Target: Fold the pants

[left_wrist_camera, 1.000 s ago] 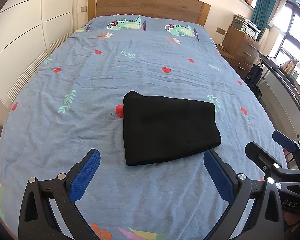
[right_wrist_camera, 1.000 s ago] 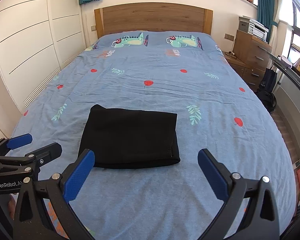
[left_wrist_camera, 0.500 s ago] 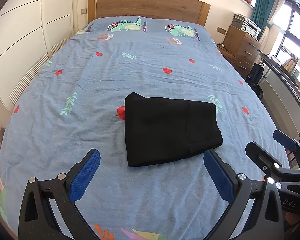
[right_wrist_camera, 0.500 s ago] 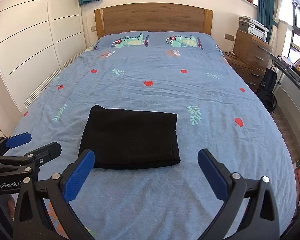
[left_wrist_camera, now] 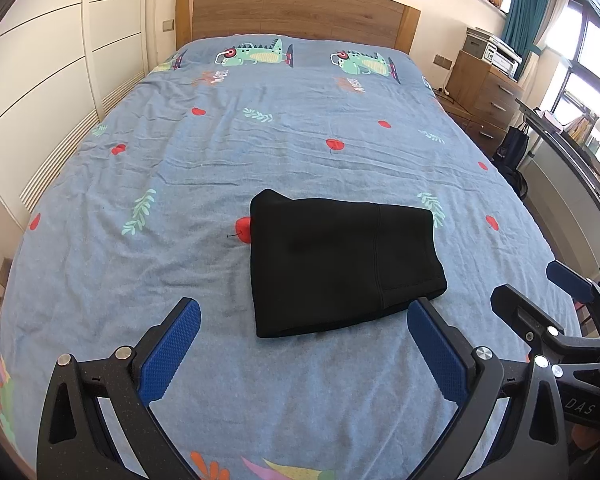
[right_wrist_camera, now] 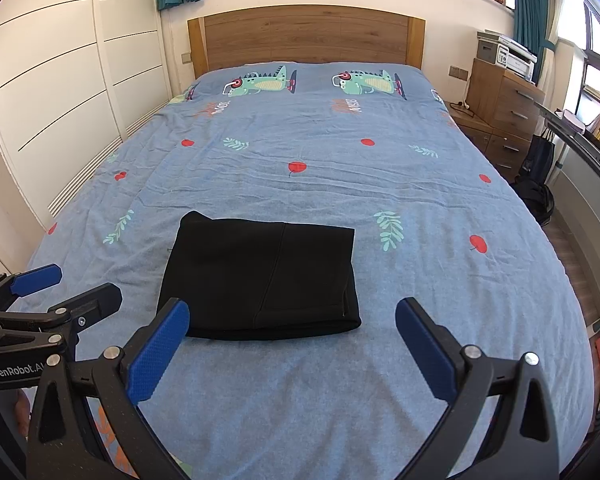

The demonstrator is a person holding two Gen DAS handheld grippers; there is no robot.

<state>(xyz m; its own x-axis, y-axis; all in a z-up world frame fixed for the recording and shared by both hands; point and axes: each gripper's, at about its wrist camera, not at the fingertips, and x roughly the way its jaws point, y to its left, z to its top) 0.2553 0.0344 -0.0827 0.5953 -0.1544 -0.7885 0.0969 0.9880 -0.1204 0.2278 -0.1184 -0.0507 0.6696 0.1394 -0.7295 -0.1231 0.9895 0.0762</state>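
Black pants (left_wrist_camera: 340,264) (right_wrist_camera: 264,276) lie folded into a compact rectangle on the blue bedspread (left_wrist_camera: 220,184) (right_wrist_camera: 440,200), near the foot half of the bed. My left gripper (left_wrist_camera: 304,334) hovers open just in front of the pants, nothing between its blue pads. My right gripper (right_wrist_camera: 292,336) also stands open, short of the pants' near edge, holding nothing. In the left wrist view the right gripper (left_wrist_camera: 536,292) shows at the right edge; in the right wrist view the left gripper (right_wrist_camera: 52,288) shows at the left edge.
A wooden headboard (right_wrist_camera: 306,36) stands at the far end. White wardrobe doors (right_wrist_camera: 48,92) line the left side. A wooden dresser (right_wrist_camera: 508,100) with a printer and a dark bag (right_wrist_camera: 536,196) stand to the right of the bed.
Both grippers have drawn back slightly and the left view has tilted up a little. The folded pants have not moved, and both grippers have stayed open.
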